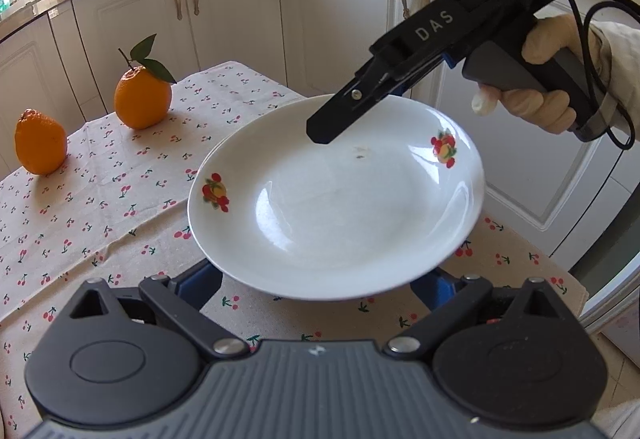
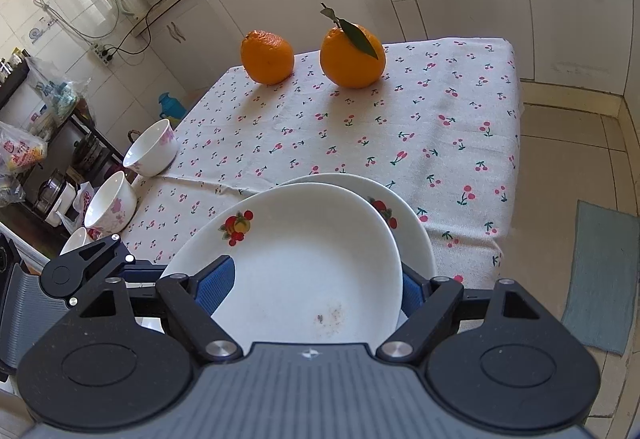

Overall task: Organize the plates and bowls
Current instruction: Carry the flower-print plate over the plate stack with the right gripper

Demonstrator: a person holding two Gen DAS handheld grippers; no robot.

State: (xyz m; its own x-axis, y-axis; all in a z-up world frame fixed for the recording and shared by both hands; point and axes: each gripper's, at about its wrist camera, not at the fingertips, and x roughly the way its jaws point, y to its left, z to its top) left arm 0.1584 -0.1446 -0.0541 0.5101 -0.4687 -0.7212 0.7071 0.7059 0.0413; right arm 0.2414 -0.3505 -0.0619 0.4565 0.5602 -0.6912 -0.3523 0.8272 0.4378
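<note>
The right gripper (image 2: pixel 316 279) is clenching the near rim of a white fruit-printed plate (image 2: pixel 304 255), tilting it over a 2nd plate (image 2: pixel 416 235) lying on the cherry-print tablecloth (image 2: pixel 400 119); the left gripper (image 1: pixel 320 279) is sitting below the plate's edge, fingers hidden, grip impossible to tell; 3 floral bowls (image 2: pixel 152 147) are standing along the cloth's left edge; 2 oranges (image 2: pixel 268 57) are resting at the far side.

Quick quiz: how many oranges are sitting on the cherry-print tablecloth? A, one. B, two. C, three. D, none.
B: two oranges stand on the tablecloth, one bare orange and one orange with a leaf; the left wrist view shows the same pair.
</note>
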